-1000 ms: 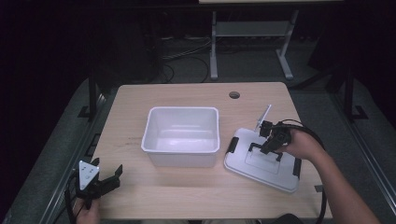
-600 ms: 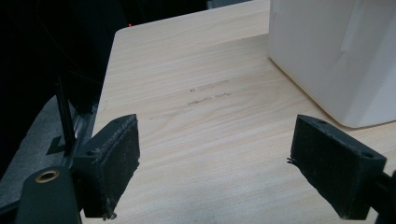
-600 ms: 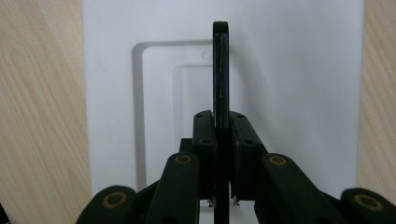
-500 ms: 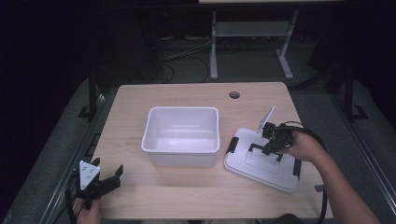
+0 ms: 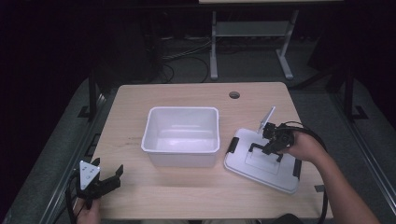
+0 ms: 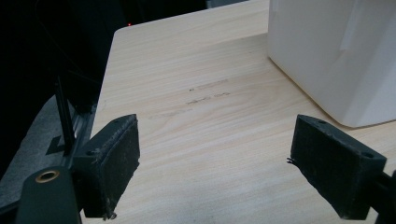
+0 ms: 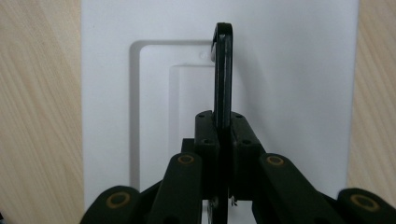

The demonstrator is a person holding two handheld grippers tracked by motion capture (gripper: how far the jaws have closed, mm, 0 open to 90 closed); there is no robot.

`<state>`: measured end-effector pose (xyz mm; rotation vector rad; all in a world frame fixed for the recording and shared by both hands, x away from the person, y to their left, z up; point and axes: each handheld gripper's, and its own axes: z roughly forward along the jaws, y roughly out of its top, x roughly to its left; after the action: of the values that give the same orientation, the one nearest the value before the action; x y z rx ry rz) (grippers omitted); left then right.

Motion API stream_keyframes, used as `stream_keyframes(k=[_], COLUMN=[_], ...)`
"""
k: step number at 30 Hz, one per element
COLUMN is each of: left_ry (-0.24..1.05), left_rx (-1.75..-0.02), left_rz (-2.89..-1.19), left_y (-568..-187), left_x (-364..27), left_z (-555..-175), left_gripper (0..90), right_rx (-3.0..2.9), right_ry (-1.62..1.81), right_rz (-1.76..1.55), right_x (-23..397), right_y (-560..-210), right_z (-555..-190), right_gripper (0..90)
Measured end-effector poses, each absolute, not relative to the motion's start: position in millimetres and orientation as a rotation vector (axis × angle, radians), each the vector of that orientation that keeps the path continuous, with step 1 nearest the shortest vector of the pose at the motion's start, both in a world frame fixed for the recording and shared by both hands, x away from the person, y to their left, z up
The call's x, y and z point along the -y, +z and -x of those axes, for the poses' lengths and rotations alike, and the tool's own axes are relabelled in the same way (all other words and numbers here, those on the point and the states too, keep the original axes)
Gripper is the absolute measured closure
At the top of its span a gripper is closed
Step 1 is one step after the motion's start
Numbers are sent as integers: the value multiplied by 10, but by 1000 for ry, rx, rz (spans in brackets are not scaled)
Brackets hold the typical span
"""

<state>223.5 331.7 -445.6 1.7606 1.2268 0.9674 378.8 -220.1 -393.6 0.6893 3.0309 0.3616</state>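
At the near left corner of the pale wooden tabletop point(image 5: 187, 196), the left gripper point(image 5: 108, 183) sits in the person's left hand point(image 5: 86, 212), with a grey three-cornered plate on its top. Its jaws stand wide apart with nothing between them, just bare wood; in the left gripper view the two black pads point(image 6: 336, 163) frame the tabletop, and the white wall of the tub rises at the upper right.

In the middle of the tabletop stands that tub, a white rectangular plastic container point(image 5: 182, 136), open at the top and with nothing visible inside it. It is well apart from the left gripper.

Just to the right of the container lies a flat white rectangular plastic lid point(image 5: 261, 161), turned at a slight angle, with black clips at its ends and a thin black handle point(image 7: 222, 70) raised on its top. The right gripper point(image 5: 270, 144), held in the person's right hand point(image 5: 303, 147), comes down on the lid's centre. Its jaws have just been closing and now pinch the black handle tight between them, as the right gripper view shows plainly. The lid rests flat on the wood.
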Motion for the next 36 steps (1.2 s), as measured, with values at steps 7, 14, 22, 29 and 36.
stream_keyframes(k=[7, 14, 22, 29, 36], left_ry=[969, 969, 969, 970, 968], left_rx=[-1223, -1221, -1223, -1220, -1225], left_rz=[-1762, -1763, -1762, -1764, -1759], left_y=[-4455, -4456, -4455, -4455, -4455], left_x=[-3318, -3315, -3318, -3313, -3322], left_z=[-2235, -2235, -2234, -2236, -2234], left_gripper=[150, 151, 150, 150, 150], right_rx=[-3028, -3031, -3024, -3018, -3013], right_ry=[369, 375, 392, 394, 402], right_rz=[-678, -668, -665, -651, -641], right_x=[2211, 2215, 2237, 2249, 2261], right_y=[-3900, -3835, -3746, -3661, -3555], right_z=[-3779, -3772, -3758, -3742, -3725], right_gripper=[840, 840, 840, 840, 840])
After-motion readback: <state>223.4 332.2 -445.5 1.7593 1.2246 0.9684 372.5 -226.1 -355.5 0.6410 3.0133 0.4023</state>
